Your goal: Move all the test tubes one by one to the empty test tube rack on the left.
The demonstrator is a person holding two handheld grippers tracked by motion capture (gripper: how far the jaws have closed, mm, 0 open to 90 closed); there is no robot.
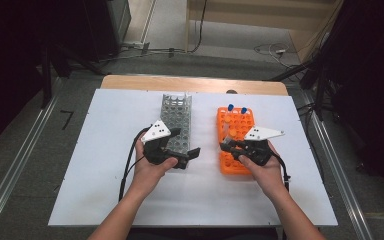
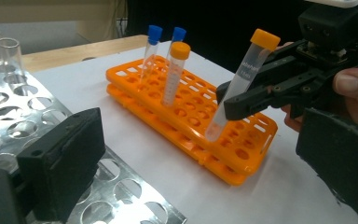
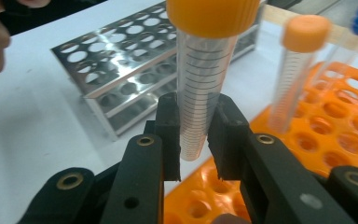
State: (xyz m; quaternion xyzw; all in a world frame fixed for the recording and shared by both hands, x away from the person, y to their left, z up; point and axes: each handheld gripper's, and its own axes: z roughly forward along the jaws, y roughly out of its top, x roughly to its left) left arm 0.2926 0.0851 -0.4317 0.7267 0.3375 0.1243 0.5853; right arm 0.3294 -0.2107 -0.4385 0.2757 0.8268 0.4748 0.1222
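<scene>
Right tongs (image 1: 226, 145), high view: clamped on an orange-capped tube (image 1: 228, 134) over the near left part of the orange rack (image 1: 247, 120); two blue-capped tubes (image 1: 231, 107) upright at that rack's far edge. Left tongs (image 1: 192, 152) low at the near end of the steel rack (image 1: 176, 107), jaws apart, nothing between them. Both racks on the white counter (image 1: 105, 175), well apart, with a hand behind each tool.

Left gripper view: own black jaws at the lower corners of the frame, wide apart and empty, above the steel rack (image 2: 9, 112). Farther off, right tongs (image 2: 228, 95) gripping the tube (image 2: 242, 84) around its middle; tube tilted, orange cap up, tip just above a hole near the rack's near end, whether touching cannot be told. Orange rack (image 2: 242, 154) in two tiers; another orange-capped tube (image 2: 175, 74) and two blue-capped ones (image 2: 150, 51) upright toward its far end. Two clear glass tubes (image 2: 9, 56) in the steel rack's far rows.

Right gripper view: pads (image 3: 170, 135) pressed on both sides of the graduated tube (image 3: 200, 88), lower end free beneath them, cap at the top edge. Orange rack (image 3: 354, 121) below and to the right, with the second orange-capped tube (image 3: 298, 65); steel rack (image 3: 121, 70) beyond on the counter (image 3: 37, 121).
</scene>
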